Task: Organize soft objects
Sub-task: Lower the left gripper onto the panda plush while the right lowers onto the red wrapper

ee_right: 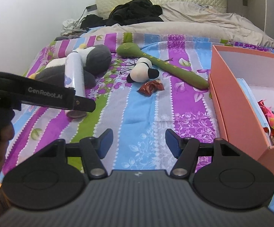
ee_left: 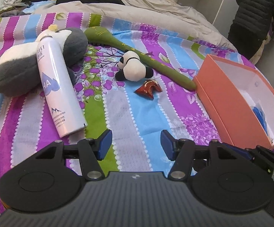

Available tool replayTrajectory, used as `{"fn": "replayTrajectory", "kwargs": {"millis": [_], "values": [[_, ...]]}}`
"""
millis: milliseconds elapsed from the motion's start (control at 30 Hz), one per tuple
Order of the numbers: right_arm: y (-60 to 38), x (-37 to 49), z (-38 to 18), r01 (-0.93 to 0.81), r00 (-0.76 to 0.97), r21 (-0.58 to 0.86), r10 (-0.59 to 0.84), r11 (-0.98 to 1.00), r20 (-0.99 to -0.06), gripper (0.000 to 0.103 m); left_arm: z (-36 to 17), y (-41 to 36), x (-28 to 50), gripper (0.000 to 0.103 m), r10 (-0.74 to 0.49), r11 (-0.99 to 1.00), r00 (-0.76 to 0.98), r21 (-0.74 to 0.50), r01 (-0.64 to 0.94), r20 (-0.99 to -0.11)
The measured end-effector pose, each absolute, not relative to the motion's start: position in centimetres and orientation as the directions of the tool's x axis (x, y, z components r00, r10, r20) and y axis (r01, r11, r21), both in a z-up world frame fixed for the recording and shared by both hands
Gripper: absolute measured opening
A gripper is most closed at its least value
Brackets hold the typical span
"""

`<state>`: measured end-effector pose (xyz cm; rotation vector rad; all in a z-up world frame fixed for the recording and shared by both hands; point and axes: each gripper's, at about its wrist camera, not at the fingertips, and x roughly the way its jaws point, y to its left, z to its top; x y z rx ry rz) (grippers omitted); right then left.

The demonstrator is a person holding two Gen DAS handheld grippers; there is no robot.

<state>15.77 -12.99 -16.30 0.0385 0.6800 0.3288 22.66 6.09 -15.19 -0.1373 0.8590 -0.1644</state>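
We are holding the left gripper (ee_left: 136, 144) low over the striped floral bedsheet (ee_left: 129, 113), its blue-padded jaws standing wide apart with nothing between them. The right gripper (ee_right: 138, 143) is hovering beside it in the same way, jaws apart and empty, just to the left of the open orange cardboard box (ee_right: 229, 102). We judge both are waiting spread so that either one can close on a toy without a second adjustment.

The soft things are lying ahead of us on the sheet. The large grey-and-white plush penguin (ee_left: 19, 71) is resting on its side at the left, and a white cylindrical spray can (ee_left: 58, 87) is leaning across its body, so the can probably needs to come off before the penguin can be lifted cleanly. The small black-and-white plush panda (ee_left: 134, 68) is sitting near the middle, touching the long green padded massage hammer (ee_left: 137, 52), whose handle end is reaching right up to the box wall. A crumpled red foil wrapper (ee_left: 149, 89) is lying just in front of the panda.

The box is standing open at the right, already holding a blue face mask and some bright wrappers, so we are treating it as the collecting place. The panda looks like the easiest first grasp: small, compressible and unobstructed.
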Motion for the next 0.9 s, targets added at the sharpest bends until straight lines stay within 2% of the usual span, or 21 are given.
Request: {"fn": "replayTrajectory", "kwargs": {"millis": [100,567,900], "values": [[-12.9,16.5,-16.6,-0.288,0.725,0.139,0.31,0.948,-0.615,0.061,-15.7,6.1,23.5,0.063,-0.196,0.979,0.64,-0.189,0.08,-0.743],[-12.5,21.1,-17.8,-0.293,0.715,0.133,0.309,0.947,-0.627,0.06,-18.1,5.7,29.6,0.063,-0.194,0.977,0.614,-0.209,0.048,-0.765],[-13.9,25.5,-20.8,-0.241,0.692,0.189,0.305,0.952,-0.654,0.06,-20.1,4.5,35.4,0.064,-0.195,0.977,0.606,-0.209,0.048,-0.771]]}}
